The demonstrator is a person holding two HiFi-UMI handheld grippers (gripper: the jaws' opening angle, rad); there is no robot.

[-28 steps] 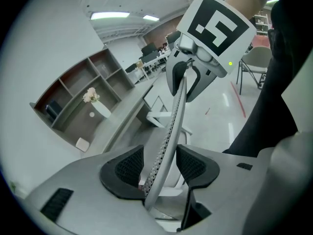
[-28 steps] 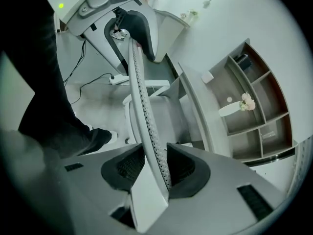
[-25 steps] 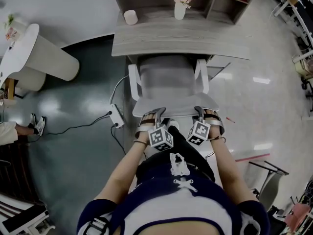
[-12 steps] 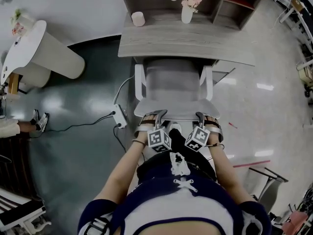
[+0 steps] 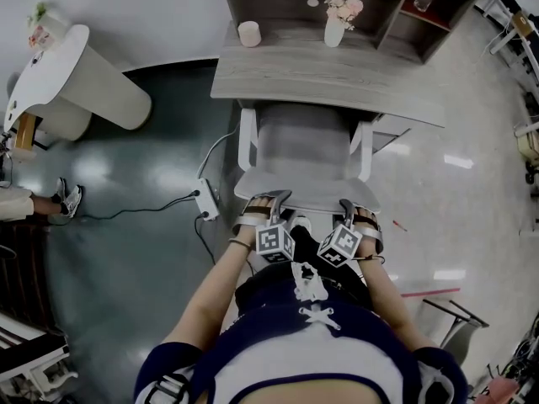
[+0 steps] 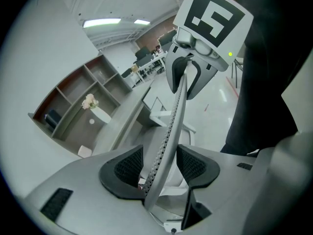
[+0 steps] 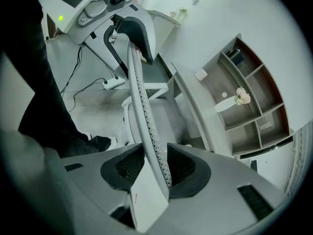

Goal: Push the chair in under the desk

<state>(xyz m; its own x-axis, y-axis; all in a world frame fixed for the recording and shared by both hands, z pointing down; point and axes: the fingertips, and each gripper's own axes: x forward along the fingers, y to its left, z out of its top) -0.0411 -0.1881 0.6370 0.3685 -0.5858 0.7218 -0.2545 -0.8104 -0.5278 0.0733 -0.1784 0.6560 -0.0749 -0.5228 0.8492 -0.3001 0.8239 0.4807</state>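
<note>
The left gripper (image 5: 269,197) straddles the chair backrest (image 5: 307,190), jaws apart around its rim; the right gripper (image 5: 346,203) clamps it. Probably both hold there to steer it squarely under the desk (image 5: 320,76)

Grey chair (image 5: 303,146), seemingly wood-grained desk (image 5: 320,72)

A power strip (image 5: 206,200) and cable (image 5: 143,211) crowd the chair's (image 5: 303,141) left; its right is open floor (image 5: 446,200).

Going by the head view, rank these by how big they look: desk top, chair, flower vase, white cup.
1. Desk top and chair: they cover about the same area, too close to rank.
2. Flower vase.
3. White cup.
</note>
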